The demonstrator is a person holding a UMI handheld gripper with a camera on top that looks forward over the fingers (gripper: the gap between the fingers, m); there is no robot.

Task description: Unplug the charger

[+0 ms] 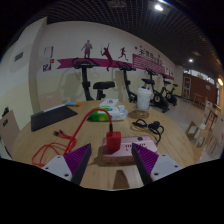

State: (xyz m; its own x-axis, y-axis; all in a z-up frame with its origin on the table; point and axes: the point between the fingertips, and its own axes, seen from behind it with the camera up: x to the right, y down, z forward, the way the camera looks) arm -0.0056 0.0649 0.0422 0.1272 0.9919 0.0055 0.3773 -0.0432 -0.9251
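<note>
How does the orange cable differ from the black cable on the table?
The orange cable lies in wide loose loops beside the gripper, whose fingers are open; the black cable is bunched in a tighter coil, beyond them. Orange is bright, black dark. Both rest on the wooden table.

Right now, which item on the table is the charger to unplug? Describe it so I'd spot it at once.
On the wooden table, look just ahead of the open gripper. A small red block, the charger, stands upright on a pale power strip between the fingers. It is the only red upright block; the red cable lies loose off to the side.
</note>
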